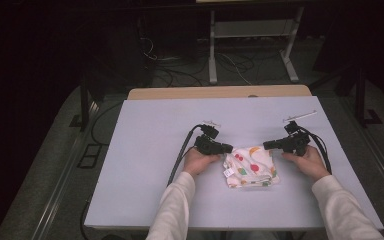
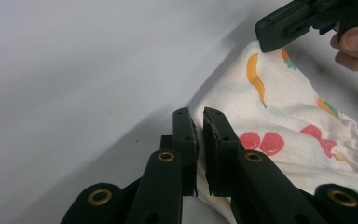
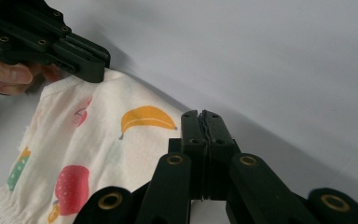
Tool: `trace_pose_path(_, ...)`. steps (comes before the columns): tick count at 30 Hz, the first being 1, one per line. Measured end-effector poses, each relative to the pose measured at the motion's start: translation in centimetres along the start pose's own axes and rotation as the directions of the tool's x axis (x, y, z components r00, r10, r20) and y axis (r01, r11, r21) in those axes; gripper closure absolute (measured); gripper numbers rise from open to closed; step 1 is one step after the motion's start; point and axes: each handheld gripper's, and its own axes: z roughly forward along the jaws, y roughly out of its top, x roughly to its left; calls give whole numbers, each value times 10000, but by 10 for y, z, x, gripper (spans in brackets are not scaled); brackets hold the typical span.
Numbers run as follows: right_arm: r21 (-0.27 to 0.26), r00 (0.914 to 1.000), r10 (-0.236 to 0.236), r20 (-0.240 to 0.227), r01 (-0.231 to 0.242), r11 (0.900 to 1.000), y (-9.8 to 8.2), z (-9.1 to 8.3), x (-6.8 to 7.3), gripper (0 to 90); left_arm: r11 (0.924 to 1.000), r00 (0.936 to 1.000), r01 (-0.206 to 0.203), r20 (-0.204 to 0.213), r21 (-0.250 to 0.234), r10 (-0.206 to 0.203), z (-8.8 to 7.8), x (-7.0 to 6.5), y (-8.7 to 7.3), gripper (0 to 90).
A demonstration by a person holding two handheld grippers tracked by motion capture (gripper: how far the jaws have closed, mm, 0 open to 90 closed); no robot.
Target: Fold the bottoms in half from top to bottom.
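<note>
**Pinching the two far corners of a folded cloth**

Lying near the front middle of the grey table [image 1: 145,150], the fruit-print cloth [image 1: 251,167] is folded into a small, rumpled square. The left gripper [image 1: 227,148] is clamped on its far left corner, the right gripper [image 1: 268,145] on its far right corner, both pressed tight on fabric. Judging by this, the grasp is done; lifting, spreading or refolding remains.

Soft knit cloth [image 1: 251,167] w/ fruit print, matt black plastic hand-held gripper [image 2: 199,135] w/ brass-look rivets, smooth matt grey desk [image 1: 150,150].
</note>
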Motion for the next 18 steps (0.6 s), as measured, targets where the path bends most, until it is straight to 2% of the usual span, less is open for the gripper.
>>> trace_pose_path(9,-197,9983,507,-294,-513,9985,5,1,5,879,9996,9995,-248,-212,-128,245,-17,1,2,828)
trace_pose_path(15,-144,9989,389,-280,-393,9991,9,6,12,879,9996,9988,-254,-413,-128,249,-29,4,3,827)
trace_pose_path(18,-152,9991,328,-287,-332,9993,11,10,15,879,9993,9980,-380,-516,-37,377,-35,5,4,827)
